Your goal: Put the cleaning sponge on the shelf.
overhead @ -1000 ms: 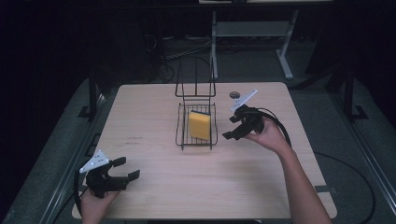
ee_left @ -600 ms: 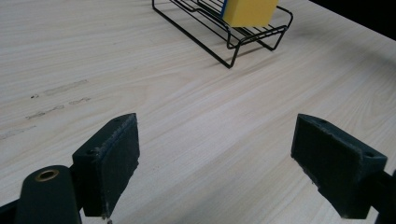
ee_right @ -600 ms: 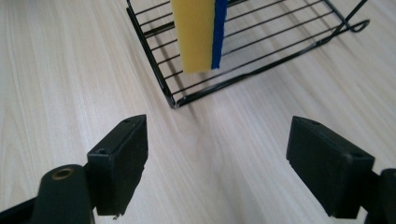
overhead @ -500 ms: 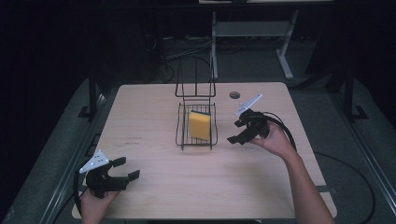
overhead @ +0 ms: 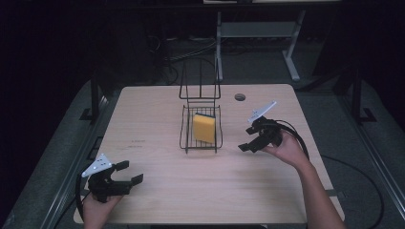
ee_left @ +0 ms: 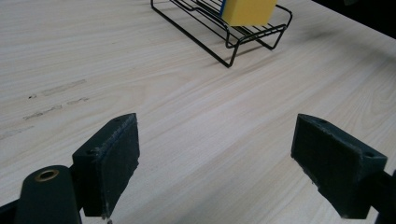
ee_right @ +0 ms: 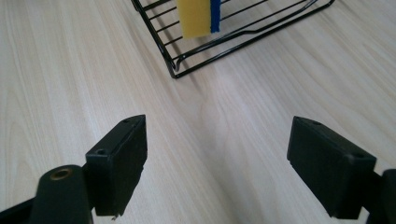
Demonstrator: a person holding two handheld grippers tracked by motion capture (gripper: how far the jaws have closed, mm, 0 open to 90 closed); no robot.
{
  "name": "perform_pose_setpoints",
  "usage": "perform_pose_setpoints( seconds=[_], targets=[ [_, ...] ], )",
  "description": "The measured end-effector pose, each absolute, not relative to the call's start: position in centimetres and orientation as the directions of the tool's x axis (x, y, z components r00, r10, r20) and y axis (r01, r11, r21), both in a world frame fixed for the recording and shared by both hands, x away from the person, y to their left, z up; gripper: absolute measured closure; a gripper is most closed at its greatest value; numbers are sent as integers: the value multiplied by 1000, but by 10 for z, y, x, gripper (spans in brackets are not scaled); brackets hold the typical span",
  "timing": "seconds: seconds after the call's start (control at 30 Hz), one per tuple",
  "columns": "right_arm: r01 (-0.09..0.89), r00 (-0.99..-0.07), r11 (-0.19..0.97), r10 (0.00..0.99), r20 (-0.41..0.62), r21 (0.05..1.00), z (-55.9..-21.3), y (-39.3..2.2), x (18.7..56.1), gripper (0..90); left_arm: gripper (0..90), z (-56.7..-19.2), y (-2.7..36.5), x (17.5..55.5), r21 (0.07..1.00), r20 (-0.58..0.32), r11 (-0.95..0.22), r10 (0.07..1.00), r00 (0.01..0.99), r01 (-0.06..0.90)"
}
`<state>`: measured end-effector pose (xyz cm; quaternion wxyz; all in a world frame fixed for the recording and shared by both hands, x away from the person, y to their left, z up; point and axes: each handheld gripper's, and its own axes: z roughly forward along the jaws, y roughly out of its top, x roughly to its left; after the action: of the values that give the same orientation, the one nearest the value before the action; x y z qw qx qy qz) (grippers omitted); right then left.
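Both jaws released, nothing held; sponge [overhead: 205,128] leaning in rack [overhead: 200,138] could be toppled if rack is nudged by right gripper [overhead: 254,141].

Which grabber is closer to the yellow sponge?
The right gripper. It is open, just beside the wire rack that holds the yellow sponge. The left gripper, also open, sits far off near the table's front left corner.
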<state>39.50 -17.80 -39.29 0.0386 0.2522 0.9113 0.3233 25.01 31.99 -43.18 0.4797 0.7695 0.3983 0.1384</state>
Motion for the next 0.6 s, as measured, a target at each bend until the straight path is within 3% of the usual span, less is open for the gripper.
perform_pose_setpoints(
  seconds=[0.6],
  targets=[
    [461,-855,654,508,104,600,-401,-196,384,194,147,-432,319,250,848,-168,-225,745,645,480]
  ],
)
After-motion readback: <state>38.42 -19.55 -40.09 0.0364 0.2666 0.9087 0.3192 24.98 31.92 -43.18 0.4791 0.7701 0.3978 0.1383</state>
